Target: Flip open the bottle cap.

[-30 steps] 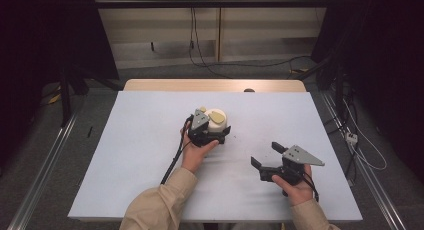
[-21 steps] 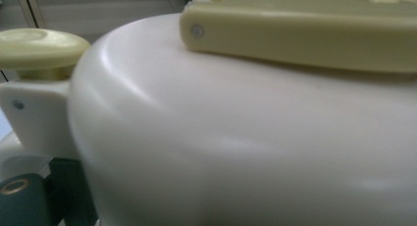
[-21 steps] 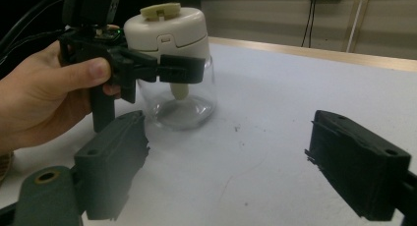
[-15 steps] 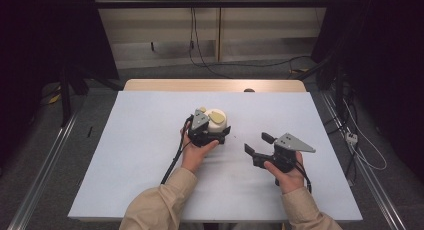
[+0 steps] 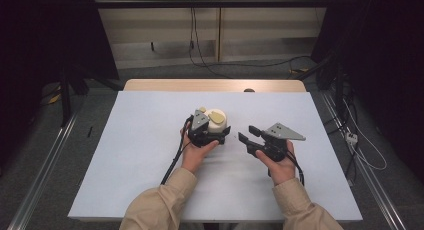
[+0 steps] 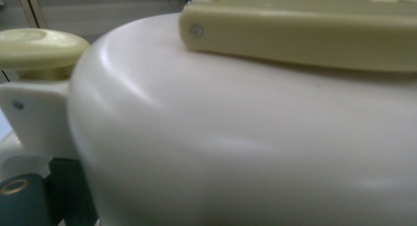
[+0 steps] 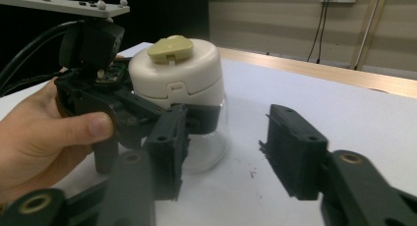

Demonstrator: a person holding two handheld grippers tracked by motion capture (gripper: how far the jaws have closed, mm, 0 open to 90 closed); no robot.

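Observation:
A white round container (image 5: 216,120) with a pale yellow top piece (image 7: 170,49) and a clear lower part (image 7: 209,147) stands near the middle of the table. My left gripper (image 5: 216,133) is shut on it just below the white body, its dark jaws hugging the clear part (image 7: 194,119). The left gripper view sits hard against the white body (image 6: 221,137), with a yellow knob (image 6: 39,42) at the left. My right gripper (image 5: 247,134) is open, just right of the container and pointing at it. Nothing lies between its jaws (image 7: 228,147), and a small gap separates them from the container.
The white tabletop (image 5: 125,155) has a wooden strip along its far edge (image 5: 215,85). The left gripper's cable (image 5: 172,162) trails toward the near edge. Floor cables (image 5: 360,150) and metal rails (image 5: 45,160) flank the table. A dark speck (image 5: 248,90) sits at the far edge.
My right gripper has moved left and forward, closing in on the container from the right, still open. The left gripper and the container have stayed put.

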